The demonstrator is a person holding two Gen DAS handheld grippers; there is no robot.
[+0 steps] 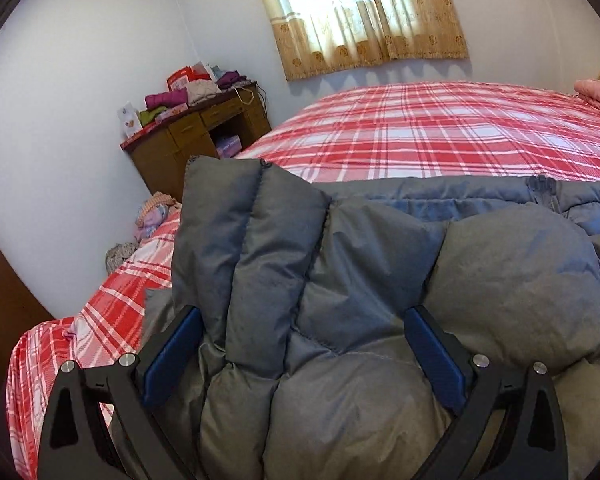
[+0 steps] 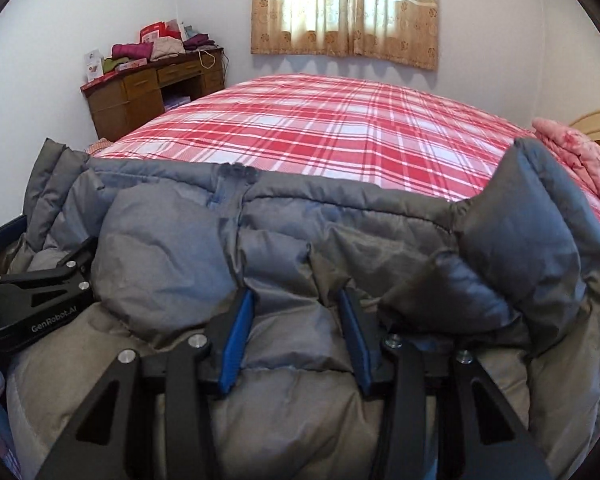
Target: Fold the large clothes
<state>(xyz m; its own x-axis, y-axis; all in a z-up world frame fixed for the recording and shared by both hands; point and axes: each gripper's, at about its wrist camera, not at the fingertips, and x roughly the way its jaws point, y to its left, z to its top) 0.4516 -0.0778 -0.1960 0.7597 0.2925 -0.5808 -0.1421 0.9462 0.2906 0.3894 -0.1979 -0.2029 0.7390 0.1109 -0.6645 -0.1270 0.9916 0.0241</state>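
Observation:
A grey quilted down jacket (image 1: 340,280) lies at the near edge of a bed with a red plaid cover (image 1: 440,128). My left gripper (image 1: 300,320) has its blue-padded jaws wide apart around a thick fold of the jacket at its left end. My right gripper (image 2: 296,300) has its jaws closer together, pinching a fold of the jacket (image 2: 280,240) near its middle. The left gripper's body (image 2: 36,300) shows at the left of the right wrist view. The jacket's right end stands up in a bulge (image 2: 540,220).
A wooden desk (image 1: 196,132) piled with folded clothes and boxes stands in the far left corner. A curtained window (image 1: 360,12) is on the far wall. A pink quilt (image 2: 580,152) lies at the bed's right side. Small clothes (image 1: 152,212) lie by the bed's left edge.

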